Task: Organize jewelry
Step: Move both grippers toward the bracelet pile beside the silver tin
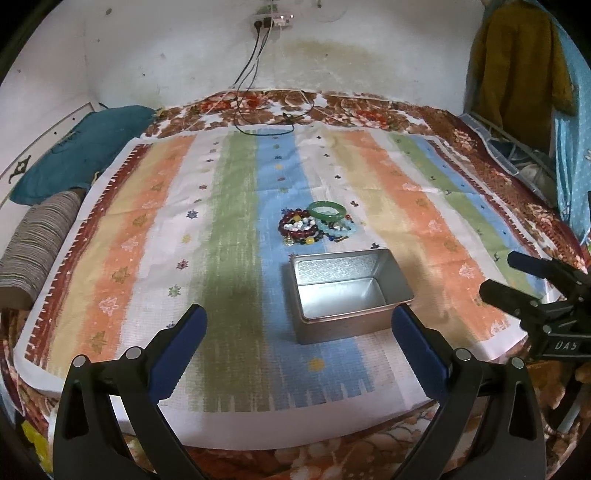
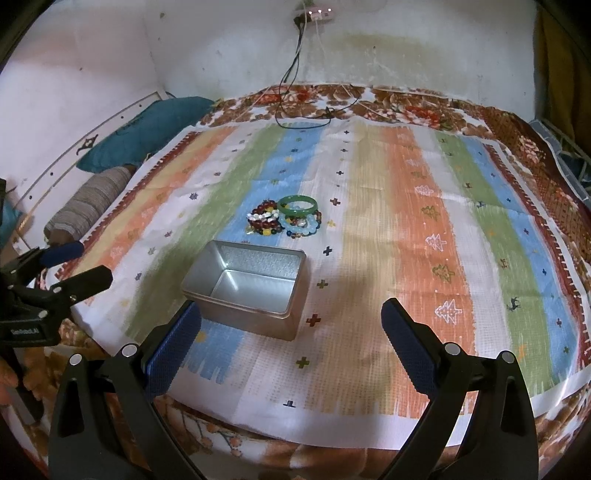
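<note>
While both grippers, left gripper (image 1: 299,321) and right gripper (image 2: 291,317), hover with jaws spread and empty, the open rectangular silver metal tin (image 1: 349,291) waits just ahead of them, the heap of coloured bead bracelets and a green bangle (image 1: 317,223) beyond it, seemingly ready for loading.

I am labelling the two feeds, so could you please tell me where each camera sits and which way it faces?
Left wrist view: rides the left gripper, facing forward over the bed at the open metal tin and bracelet pile; the right gripper shows at right.
Right wrist view: rides the right gripper, same heading, tin left of centre; the left gripper shows at left.
Both share the tin, bracelets, striped cloth and wall socket.
</note>
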The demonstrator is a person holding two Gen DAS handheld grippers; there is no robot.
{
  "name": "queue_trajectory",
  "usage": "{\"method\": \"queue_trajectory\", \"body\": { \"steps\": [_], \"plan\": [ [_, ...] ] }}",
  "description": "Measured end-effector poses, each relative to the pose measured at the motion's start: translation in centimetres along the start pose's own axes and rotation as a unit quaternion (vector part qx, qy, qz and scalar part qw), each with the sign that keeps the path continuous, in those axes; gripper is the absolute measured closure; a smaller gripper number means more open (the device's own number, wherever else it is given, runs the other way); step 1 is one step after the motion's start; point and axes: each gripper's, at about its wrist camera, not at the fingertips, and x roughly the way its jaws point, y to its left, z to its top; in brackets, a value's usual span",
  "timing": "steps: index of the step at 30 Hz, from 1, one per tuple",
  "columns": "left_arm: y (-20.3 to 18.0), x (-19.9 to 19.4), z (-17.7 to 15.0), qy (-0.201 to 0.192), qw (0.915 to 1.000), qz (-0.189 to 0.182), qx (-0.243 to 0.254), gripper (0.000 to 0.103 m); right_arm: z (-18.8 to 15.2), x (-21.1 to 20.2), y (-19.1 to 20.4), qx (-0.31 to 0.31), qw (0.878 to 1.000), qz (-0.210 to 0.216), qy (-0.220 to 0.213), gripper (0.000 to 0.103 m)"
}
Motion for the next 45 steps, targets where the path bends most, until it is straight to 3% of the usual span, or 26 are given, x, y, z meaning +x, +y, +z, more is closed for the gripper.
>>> {"method": "queue_trajectory", "body": {
  "steps": [12,15,18,24,33,45],
  "plan": [
    [-0.3,0.4,0.2,0.003,1.0000,0.006,0.004,0.006,0.4,0.6,0.5,-0.012,1.000,-0.009,0.001,0.004],
    [0.2,0.8,0.7,0.011,0.9998,0.006,-0.016,0.006,0.7,1.1,0.2,-0.006,1.000,-0.008,0.008,0.004],
    [0.6,1.3,1.2,0.020,0.9990,0.025,-0.030,0.006,1.0,1.6,0.0,-0.001,1.000,-0.010,0.011,0.004],
    [0.7,2.3,1.9,0.023,0.9986,0.047,-0.008,0.006,2.2,2.1,-0.6,0.006,1.000,-0.018,0.007,0.004],
    [0.8,3.9,3.6,0.030,0.9987,0.040,0.009,0.006,4.1,3.7,-1.3,0.014,1.000,-0.018,0.016,0.004],
    [2.1,8.4,7.3,0.072,0.9961,0.024,-0.043,0.006,6.1,6.5,-2.3,0.036,0.998,-0.016,0.041,0.004]
  ]
}}
